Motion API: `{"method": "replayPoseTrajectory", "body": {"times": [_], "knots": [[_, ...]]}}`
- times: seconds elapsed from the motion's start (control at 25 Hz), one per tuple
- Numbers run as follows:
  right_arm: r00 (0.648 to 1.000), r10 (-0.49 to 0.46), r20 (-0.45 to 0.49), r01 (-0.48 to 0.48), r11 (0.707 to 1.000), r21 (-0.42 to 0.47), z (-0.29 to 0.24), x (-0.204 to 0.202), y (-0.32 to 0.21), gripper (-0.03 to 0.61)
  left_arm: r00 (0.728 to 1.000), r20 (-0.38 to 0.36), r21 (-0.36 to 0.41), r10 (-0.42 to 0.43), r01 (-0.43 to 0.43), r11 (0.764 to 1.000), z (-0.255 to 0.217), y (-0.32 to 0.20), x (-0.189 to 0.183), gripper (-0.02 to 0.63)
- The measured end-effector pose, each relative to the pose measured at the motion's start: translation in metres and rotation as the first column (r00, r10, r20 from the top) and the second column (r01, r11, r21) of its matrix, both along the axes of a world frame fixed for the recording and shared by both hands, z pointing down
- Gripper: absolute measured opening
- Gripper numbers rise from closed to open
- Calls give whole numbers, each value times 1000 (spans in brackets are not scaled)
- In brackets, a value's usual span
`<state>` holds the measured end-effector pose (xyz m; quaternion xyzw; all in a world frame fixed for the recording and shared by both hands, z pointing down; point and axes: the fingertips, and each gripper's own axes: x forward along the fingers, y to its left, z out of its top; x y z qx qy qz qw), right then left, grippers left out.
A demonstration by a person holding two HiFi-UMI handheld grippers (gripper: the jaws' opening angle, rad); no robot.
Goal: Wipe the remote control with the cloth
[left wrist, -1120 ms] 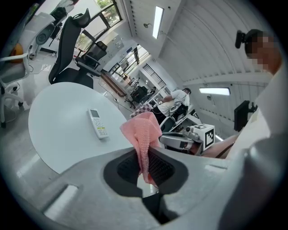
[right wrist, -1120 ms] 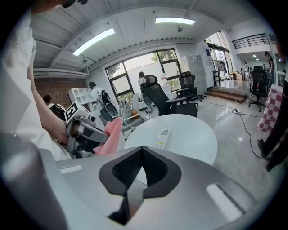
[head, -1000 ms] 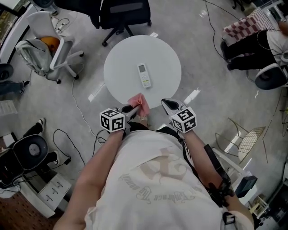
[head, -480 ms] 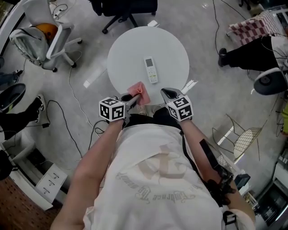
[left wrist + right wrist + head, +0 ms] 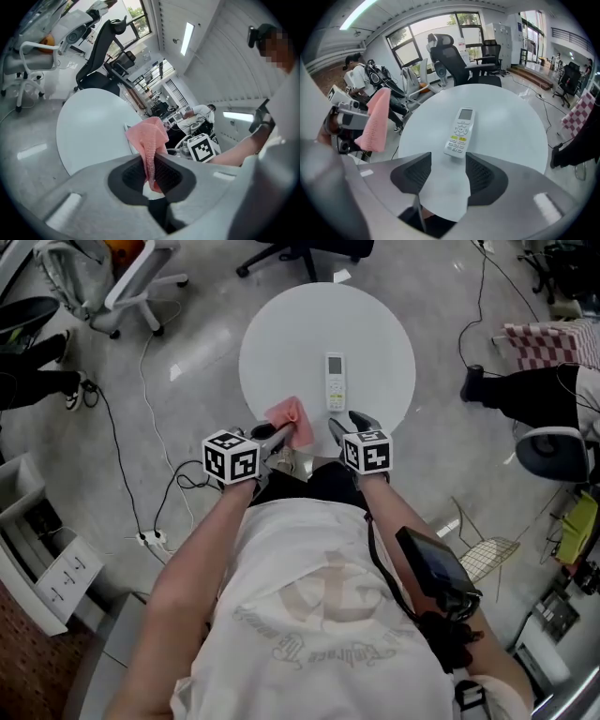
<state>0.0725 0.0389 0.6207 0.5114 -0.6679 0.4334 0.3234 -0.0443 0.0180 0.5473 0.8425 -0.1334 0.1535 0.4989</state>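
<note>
A white remote control (image 5: 335, 381) (image 5: 459, 132) lies face up near the middle of the round white table (image 5: 281, 343). My left gripper (image 5: 274, 433) (image 5: 151, 171) is shut on a pink cloth (image 5: 289, 420) (image 5: 149, 140), which hangs over the table's near edge, left of the remote. My right gripper (image 5: 347, 423) (image 5: 448, 171) hovers over the near edge, pointing down at the remote. Its jaws are opening with nothing between them, and the remote lies just beyond the tips. The cloth (image 5: 375, 119) shows at the left in the right gripper view.
A black office chair (image 5: 300, 249) stands behind the table and a white one (image 5: 122, 277) at the far left. Cables (image 5: 141, 427) trail over the floor on the left. A seated person's legs (image 5: 525, 390) are on the right, and a wire basket (image 5: 487, 540) stands nearer.
Both grippers have moved forward to the table's near edge. The right one has sunk toward the remote. The pink cloth stays pinched in the left gripper.
</note>
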Motion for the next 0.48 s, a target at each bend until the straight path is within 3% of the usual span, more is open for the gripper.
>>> {"method": "replayPoseTrajectory", "body": {"times": [0.12,0.28,0.4,0.48], "knots": [[997,71,9,-71,997,-39,19,2,-15,287,999,9,-20,-37,37,999,7,-7,-2,18],[991,129,-26,-130,990,-47,35,5,-30,307,997,42,-34,-60,62,998,13,-20,-2,18],[987,138,-80,-143,988,-53,38,0,-30,295,997,45,-28,-61,62,998,9,-30,-8,18],[986,130,-105,-136,989,-53,39,-2,-31,231,998,44,-20,-55,56,998,8,-40,-8,18]]}}
